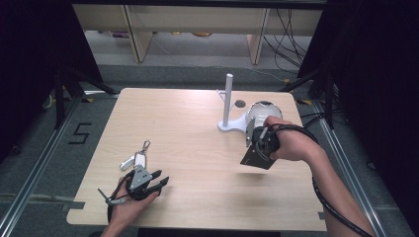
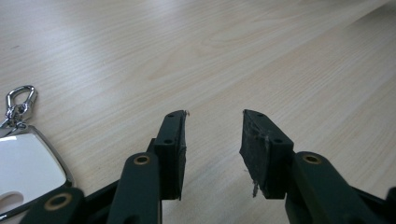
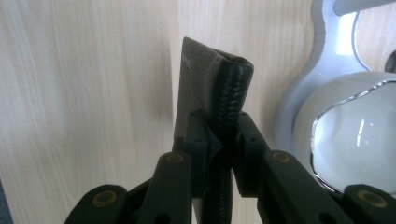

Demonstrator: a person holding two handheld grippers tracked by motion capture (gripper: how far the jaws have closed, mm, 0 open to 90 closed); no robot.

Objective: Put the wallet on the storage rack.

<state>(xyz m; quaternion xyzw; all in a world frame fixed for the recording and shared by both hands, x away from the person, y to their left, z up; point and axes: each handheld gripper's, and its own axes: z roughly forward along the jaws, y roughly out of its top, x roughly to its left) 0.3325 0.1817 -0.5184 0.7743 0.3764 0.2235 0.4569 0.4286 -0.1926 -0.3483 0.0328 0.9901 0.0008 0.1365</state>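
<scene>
Claw on R (image 3: 219,144) is clamped on a black leather wallet (image 3: 212,88), held just above the worktop (image 1: 197,128), right next to the white stand (image 1: 232,123) w/ its upright post and the white bowl (image 1: 262,111). Wallet's long axis runs along the jaws, fold edge up, tilted. L claw (image 2: 212,144) sits apart, nothing between, w/ the key tag (image 2: 23,163) just beside it on the near L. R hand is far nearer the stand, so any placing there falls to R.
</scene>
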